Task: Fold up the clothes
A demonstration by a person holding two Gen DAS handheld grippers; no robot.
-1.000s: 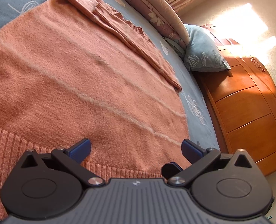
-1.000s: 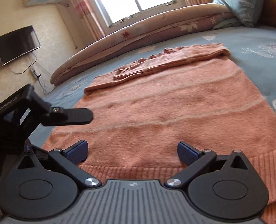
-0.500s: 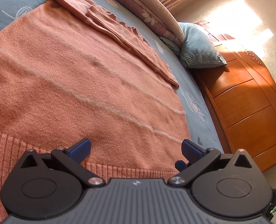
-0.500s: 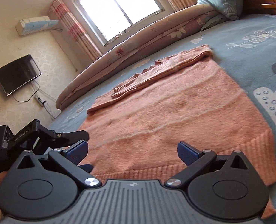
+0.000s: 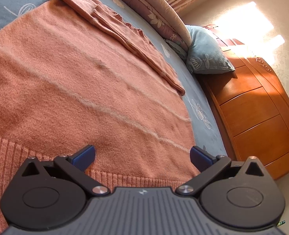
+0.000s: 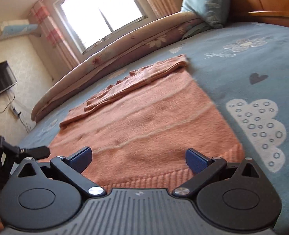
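While the orange sweater [image 5: 81, 90] lies flat on the bed [image 6: 252, 45], sleeves folded across its far end, left gripper [image 5: 142, 154] and right gripper [image 6: 138, 157] hover above its near hem, jaws open, empty

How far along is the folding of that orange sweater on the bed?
Partly done. The sweater lies flat on the bed, and its sleeves already look folded in across the far end. In hand: the left tool and right tool are both open over the ribbed hem, gripping nothing. Left: grasping the hem and folding the body over.
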